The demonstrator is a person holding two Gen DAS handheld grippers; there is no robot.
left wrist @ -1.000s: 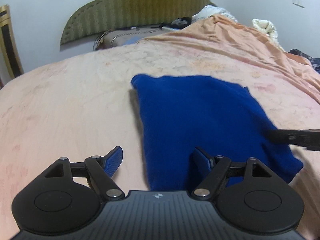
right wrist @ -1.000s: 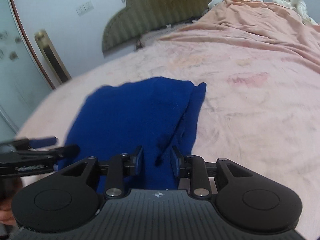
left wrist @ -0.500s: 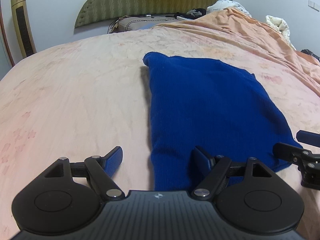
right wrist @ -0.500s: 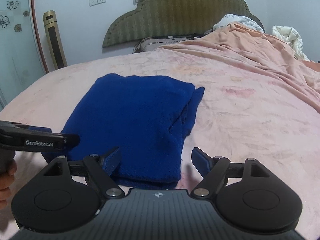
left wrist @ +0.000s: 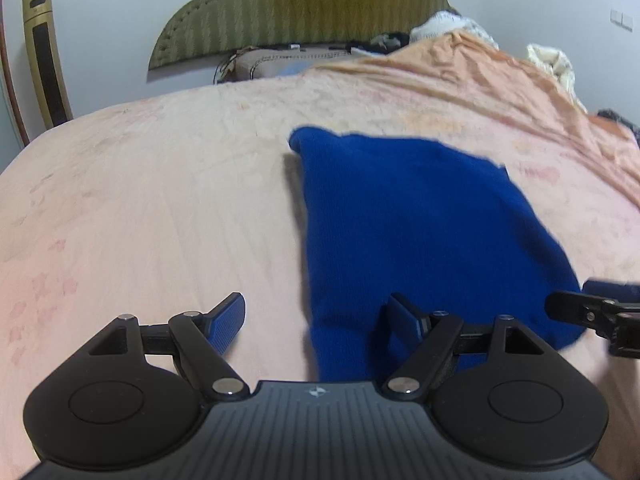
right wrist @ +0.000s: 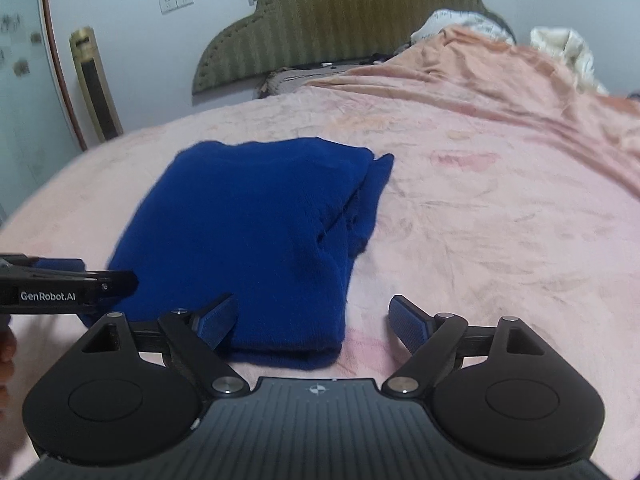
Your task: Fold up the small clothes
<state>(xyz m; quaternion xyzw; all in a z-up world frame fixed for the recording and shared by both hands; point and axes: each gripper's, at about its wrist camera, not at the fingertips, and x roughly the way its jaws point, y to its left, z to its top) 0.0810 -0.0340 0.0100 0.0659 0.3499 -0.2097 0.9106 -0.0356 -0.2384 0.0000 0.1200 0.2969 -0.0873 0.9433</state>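
The right gripper (right wrist: pixel 312 316) has just been opening its jaws; nothing sits between them now, so the blue garment (right wrist: pixel 256 232), lower centre on the bed (right wrist: pixel 480 240), looks released, probably folded. The left gripper (left wrist: pixel 316 314) is open too.

bedroom: bed (left wrist: pixel 160 208) with padded headboard (left wrist: pixel 304 4).

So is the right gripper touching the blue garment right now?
Cannot tell. In the right wrist view the right gripper has just been opening; its jaws stand wide over the folded blue garment, nothing pinched, but whether the left finger rests on cloth is unclear.
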